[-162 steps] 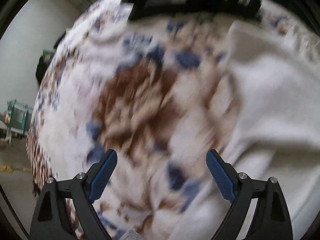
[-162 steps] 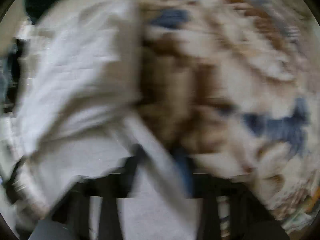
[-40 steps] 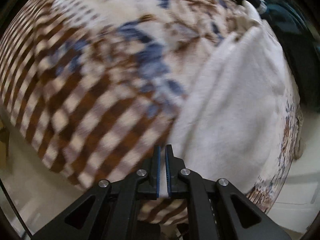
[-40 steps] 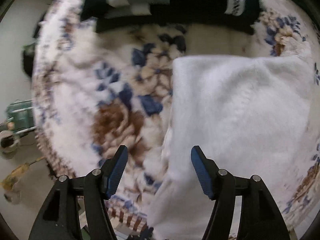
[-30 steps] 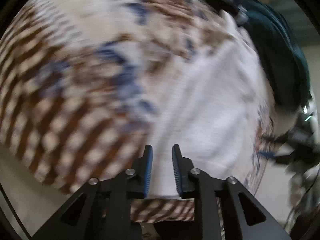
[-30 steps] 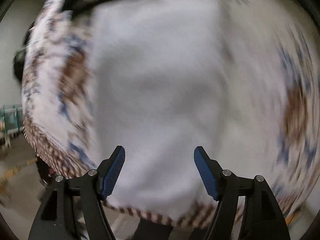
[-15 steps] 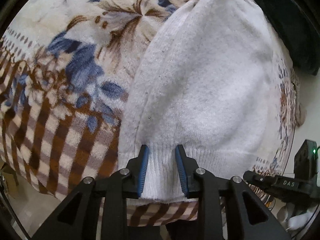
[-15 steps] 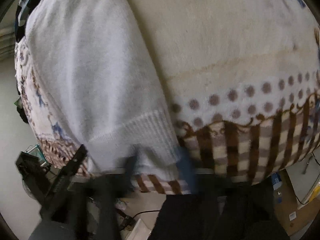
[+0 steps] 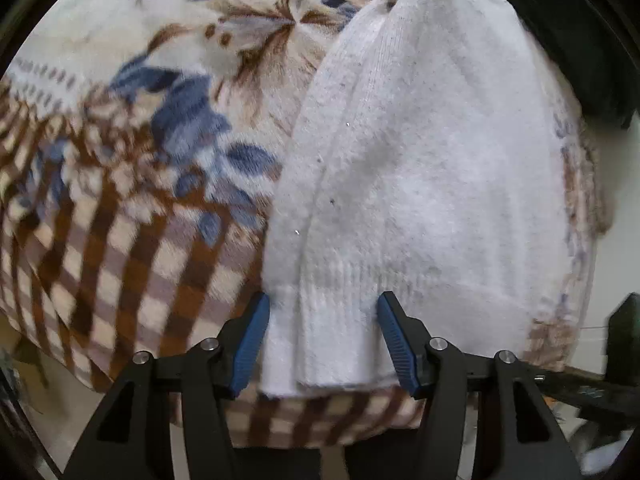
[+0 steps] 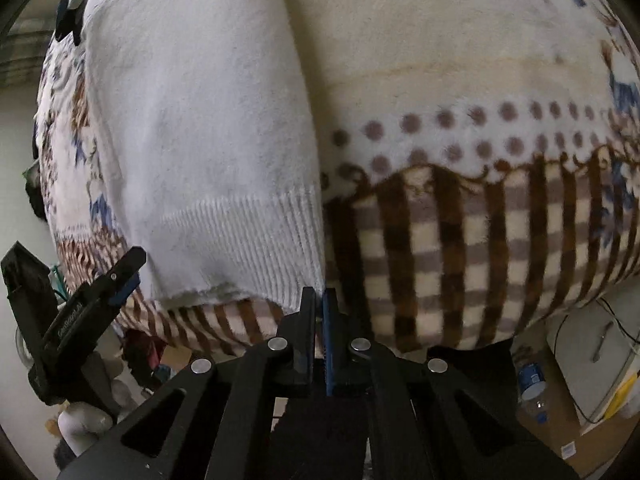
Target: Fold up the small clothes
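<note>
A white knit sweater [image 9: 420, 168] lies folded lengthwise on a floral and checked blanket [image 9: 132, 216], its ribbed hem at the near edge. My left gripper [image 9: 320, 340] is open, its blue pads on either side of the hem's left corner, not pinching it. In the right wrist view the sweater [image 10: 192, 128] fills the left half. My right gripper [image 10: 318, 320] is shut on the hem's right corner. The left gripper [image 10: 120, 276] also shows there at the lower left.
The blanket [image 10: 460, 240] hangs over the near edge of the surface. Dark clothes [image 9: 580, 40] lie at the far end. A floor with boxes and a blue can [image 10: 530, 376] is below at the right.
My left gripper has opened wider around the hem's left corner. My right gripper has closed on the hem's right corner.
</note>
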